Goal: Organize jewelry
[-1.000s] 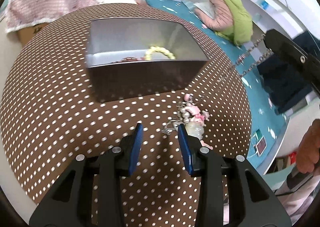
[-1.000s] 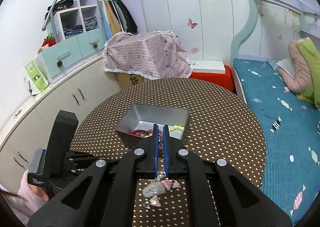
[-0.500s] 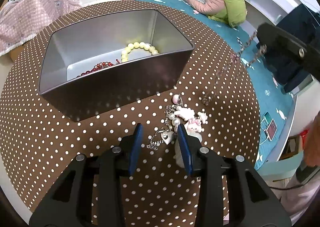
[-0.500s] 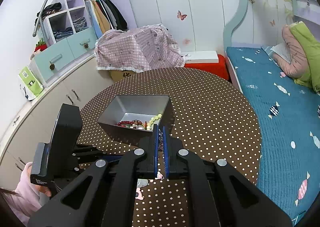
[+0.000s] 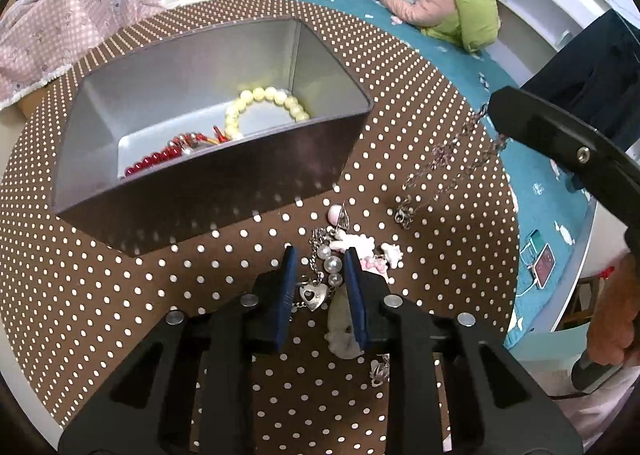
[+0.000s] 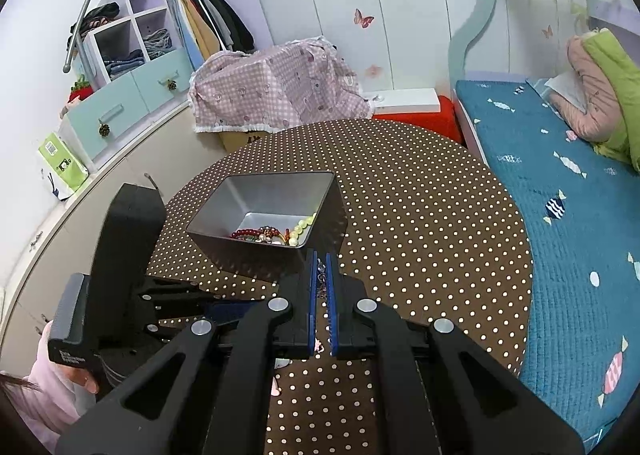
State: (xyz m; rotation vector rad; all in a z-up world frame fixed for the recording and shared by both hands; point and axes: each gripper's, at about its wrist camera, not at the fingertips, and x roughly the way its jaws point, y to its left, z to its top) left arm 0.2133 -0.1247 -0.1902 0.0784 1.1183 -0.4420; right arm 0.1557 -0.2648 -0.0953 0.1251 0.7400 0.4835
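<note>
Dotted table (image 5: 120, 295): heart charm (image 5: 312, 296) between parted left gripper (image 5: 318, 279) jaws.

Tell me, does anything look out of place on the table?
Yes. A tangled pile of charms lies loose on the dotted table, outside the metal box. A silver chain dangles from the right gripper, not yet in the box.
</note>
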